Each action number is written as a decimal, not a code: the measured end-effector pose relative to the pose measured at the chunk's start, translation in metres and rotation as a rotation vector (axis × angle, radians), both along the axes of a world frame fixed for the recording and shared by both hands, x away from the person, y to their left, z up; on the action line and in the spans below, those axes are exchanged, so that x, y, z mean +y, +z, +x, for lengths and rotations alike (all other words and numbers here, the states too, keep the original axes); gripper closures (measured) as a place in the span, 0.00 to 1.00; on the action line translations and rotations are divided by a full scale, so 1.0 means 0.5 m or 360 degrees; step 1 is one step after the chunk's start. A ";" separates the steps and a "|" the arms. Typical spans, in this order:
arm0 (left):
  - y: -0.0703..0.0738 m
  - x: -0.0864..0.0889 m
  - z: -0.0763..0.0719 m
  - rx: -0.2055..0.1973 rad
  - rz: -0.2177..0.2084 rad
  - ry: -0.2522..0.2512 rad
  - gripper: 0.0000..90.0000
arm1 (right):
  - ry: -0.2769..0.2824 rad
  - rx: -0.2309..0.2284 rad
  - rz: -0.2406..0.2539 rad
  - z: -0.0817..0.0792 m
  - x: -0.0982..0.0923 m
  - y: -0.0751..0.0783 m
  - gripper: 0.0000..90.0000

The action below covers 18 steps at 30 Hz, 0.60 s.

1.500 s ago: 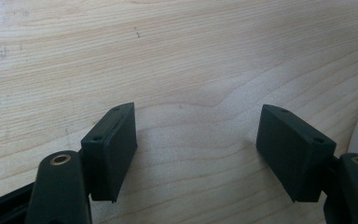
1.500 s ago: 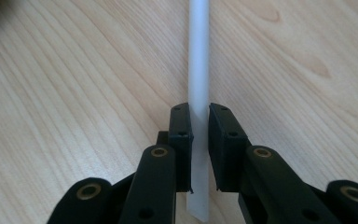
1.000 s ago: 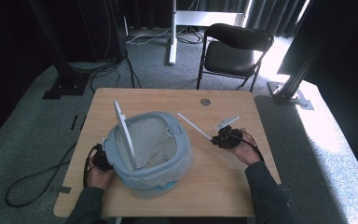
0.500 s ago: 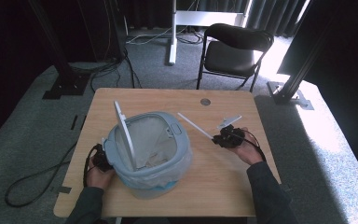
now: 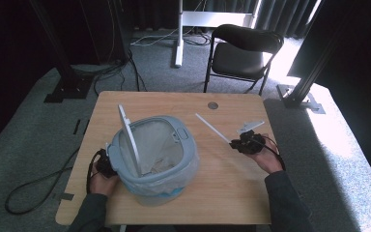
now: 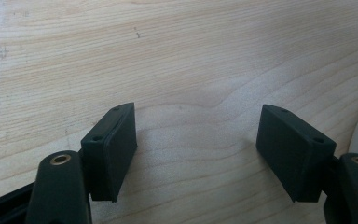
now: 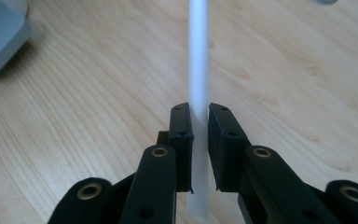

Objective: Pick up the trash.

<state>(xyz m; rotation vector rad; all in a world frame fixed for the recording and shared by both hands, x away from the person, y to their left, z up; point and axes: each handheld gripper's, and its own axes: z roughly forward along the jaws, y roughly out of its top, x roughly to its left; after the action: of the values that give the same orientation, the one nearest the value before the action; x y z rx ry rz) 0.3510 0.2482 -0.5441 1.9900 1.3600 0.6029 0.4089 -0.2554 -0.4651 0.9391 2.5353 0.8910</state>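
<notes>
White rod sits pinched btwn the pads of the right claw, w/ its long end running out ahead over the bench; from the high view the rod angles up-left from the right claw toward the bin, tip near its rim but apart from it. Judgement: pick-up looks done, rod secured; what's left is prob. carrying it over and dropping it into the bin, not yet done. Bin is grey, lined w/ a clear bag, lid tipped up near vertical on its left side, so the mouth is open toward the rod. Left claw is spread wide, nothing btwn its pads, bare bench wood under it; in the high view the left claw rests just beside the bin's left wall, maybe steadying, can't tell if touching. Room: open bench btwn rod and bin, no clutter on that path. Right bench edge is near the right hand; front edge near both forearms. Small round grommet toward the far edge, well clear. Chair beyond the bench, no issue.
</notes>
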 end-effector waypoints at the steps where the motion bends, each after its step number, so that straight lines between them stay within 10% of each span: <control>1: 0.000 0.000 0.000 0.0000 0.0000 0.0001 0.32 | 0.0001 -0.0010 0.0010 -0.001 -0.002 0.005 0.89; 18: 0.000 0.000 0.000 0.0001 0.0001 -0.0001 0.32 | 0.0085 -0.0145 0.0139 -0.022 0.023 0.073 0.89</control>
<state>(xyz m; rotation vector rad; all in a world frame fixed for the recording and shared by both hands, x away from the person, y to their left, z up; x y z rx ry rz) 0.3511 0.2483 -0.5440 1.9911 1.3601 0.6022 0.3980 -0.2437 -0.4285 0.8390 2.4721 1.0434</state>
